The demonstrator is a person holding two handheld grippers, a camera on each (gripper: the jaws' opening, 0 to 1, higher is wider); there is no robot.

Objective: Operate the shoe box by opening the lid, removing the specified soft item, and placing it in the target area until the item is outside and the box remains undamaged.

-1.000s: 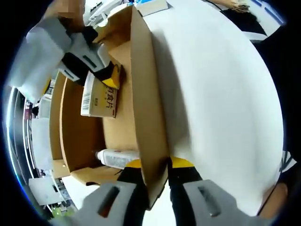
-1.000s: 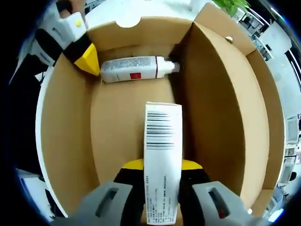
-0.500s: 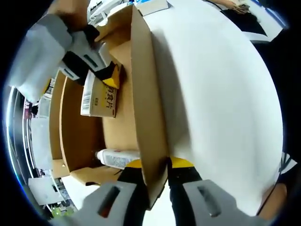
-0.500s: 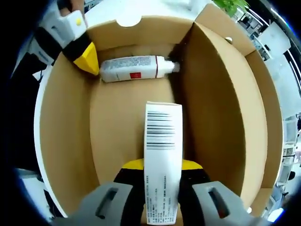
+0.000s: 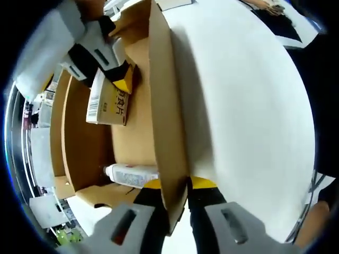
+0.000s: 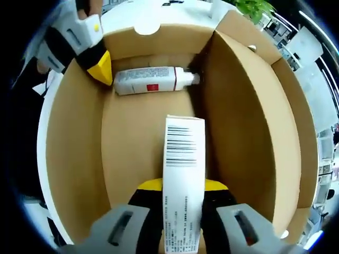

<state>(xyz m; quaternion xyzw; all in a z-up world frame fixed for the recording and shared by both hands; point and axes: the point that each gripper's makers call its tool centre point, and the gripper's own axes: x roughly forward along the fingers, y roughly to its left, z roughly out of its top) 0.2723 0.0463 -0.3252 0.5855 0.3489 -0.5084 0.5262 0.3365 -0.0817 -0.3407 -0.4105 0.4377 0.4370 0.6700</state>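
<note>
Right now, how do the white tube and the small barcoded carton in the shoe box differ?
The white tube is rounded and capped; the small carton is flat-sided with a barcode. The tube lies loose on the shoe box floor near the far wall; the carton is clamped in the right gripper. Both are inside the box.

A white table (image 5: 249, 106) spreads wide and bare under even light. Beyond its far edge stands a green plant (image 6: 253, 7). Off to the right, pale desks (image 6: 312, 39) and dark frames crowd the room, blurred. Low down on the left there is more pale furniture (image 5: 45, 209), unclear.
</note>
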